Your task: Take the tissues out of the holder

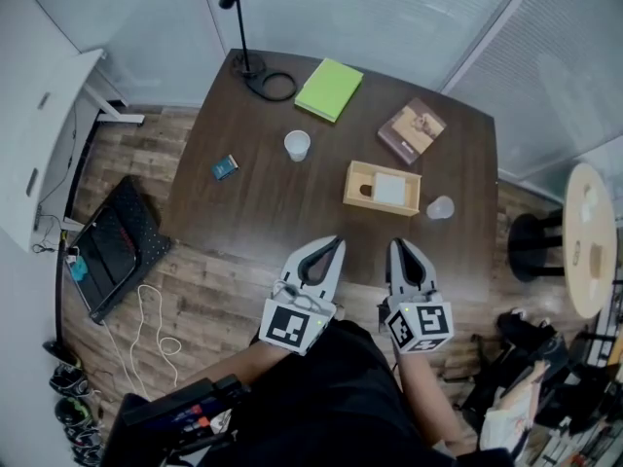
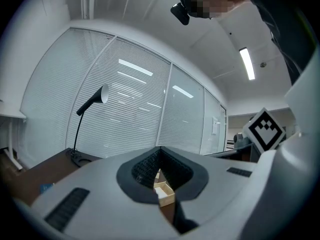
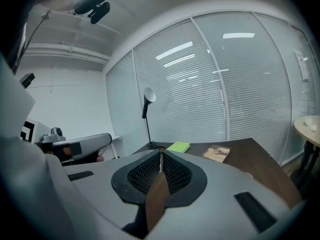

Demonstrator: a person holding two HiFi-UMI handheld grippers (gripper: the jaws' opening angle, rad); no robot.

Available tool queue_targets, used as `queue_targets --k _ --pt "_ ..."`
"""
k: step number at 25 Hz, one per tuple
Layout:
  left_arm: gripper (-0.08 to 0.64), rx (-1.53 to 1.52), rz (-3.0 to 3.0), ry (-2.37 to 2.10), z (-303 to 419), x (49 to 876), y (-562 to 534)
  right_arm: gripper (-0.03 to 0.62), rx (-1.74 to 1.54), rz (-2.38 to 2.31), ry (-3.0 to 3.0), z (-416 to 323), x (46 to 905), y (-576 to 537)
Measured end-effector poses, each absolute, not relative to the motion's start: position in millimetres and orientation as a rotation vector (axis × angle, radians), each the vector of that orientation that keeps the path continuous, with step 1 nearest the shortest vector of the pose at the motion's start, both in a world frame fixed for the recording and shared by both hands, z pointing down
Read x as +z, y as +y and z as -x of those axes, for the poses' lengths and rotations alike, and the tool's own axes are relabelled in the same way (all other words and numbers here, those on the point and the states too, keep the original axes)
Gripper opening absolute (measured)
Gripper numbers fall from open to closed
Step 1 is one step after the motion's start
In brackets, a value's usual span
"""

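Left gripper [image 1: 337,242], right gripper [image 1: 397,245] – jaws together, nothing held. Holder [image 1: 355,185] ahead on table [image 1: 253,202], long axis crosswise, tissues [image 1: 390,189] inside – right gripper nearer.

Wooden holder [image 1: 352,175] lies flat, white tissues [image 1: 390,189] inside.

an office — blind-covered glass walls [image 3: 225,99], a dark desk [image 1: 263,212], a desk lamp [image 1: 240,22], ceiling strip lights [image 2: 246,63]

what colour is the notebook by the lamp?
Lime green notebook; clearest in the head view.
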State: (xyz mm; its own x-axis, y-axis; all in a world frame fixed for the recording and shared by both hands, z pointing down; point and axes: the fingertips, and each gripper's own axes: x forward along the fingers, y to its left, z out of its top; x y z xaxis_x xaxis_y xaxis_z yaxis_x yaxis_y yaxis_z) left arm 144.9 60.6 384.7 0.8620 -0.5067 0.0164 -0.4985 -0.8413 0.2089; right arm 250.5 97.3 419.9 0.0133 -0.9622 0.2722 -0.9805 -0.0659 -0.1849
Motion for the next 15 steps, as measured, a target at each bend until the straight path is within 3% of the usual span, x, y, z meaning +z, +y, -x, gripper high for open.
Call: queue_targets --k 12,15 --pt "-0.003 -0.042 -2.865 -0.588 -178 394 -11 0.014 0.619 -2.203 -1.916 -282 464 14" --pt "-0.004 -0.048 -2.852 -0.536 -187 395 -21 0.065 0.658 -2.212 -1.827 -295 481 4"
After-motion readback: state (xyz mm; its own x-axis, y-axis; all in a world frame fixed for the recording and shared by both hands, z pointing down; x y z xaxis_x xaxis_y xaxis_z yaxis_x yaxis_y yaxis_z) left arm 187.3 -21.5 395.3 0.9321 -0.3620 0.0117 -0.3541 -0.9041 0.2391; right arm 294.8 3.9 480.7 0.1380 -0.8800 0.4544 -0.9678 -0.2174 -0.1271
